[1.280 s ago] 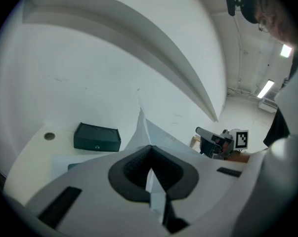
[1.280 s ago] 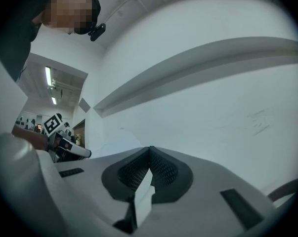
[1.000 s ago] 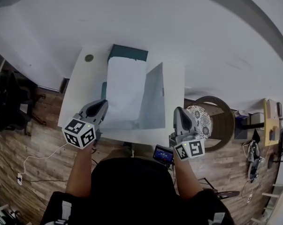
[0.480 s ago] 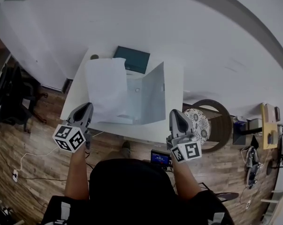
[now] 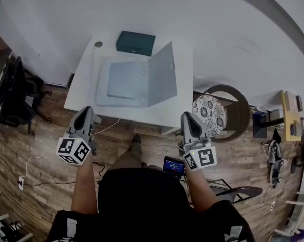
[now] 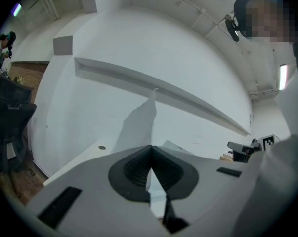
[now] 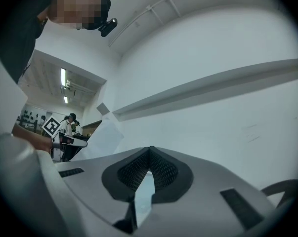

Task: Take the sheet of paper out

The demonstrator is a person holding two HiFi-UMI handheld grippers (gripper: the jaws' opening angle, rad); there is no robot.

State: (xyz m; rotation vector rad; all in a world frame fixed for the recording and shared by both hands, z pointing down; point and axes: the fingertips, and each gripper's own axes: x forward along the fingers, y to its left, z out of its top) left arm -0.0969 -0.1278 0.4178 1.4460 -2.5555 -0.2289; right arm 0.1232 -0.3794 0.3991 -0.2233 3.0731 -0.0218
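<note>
A grey-blue folder (image 5: 126,82) lies open on the white table (image 5: 182,110), its cover (image 5: 162,74) standing up on the right. My left gripper (image 5: 89,111) is off the table's near edge, shut on the sheet of paper (image 6: 141,120). The sheet rises upright from the closed jaws (image 6: 151,147). In the right gripper view it shows as a white panel (image 7: 103,136) beside the left gripper. In the head view it is edge-on and hard to make out. My right gripper (image 5: 188,116) hangs off the near edge too, its jaws (image 7: 149,148) shut on nothing.
A dark green box (image 5: 135,43) sits at the back of the table, with a round cable hole (image 5: 98,44) to its left. A chair with a patterned cushion (image 5: 208,112) stands to the right. A black office chair (image 5: 13,95) is at the left. A small lit device (image 5: 173,166) is near my legs.
Both grippers have drawn back off the table toward the person. The white sheet that lay over the folder came away with the left gripper, leaving the folder's inside bare.
</note>
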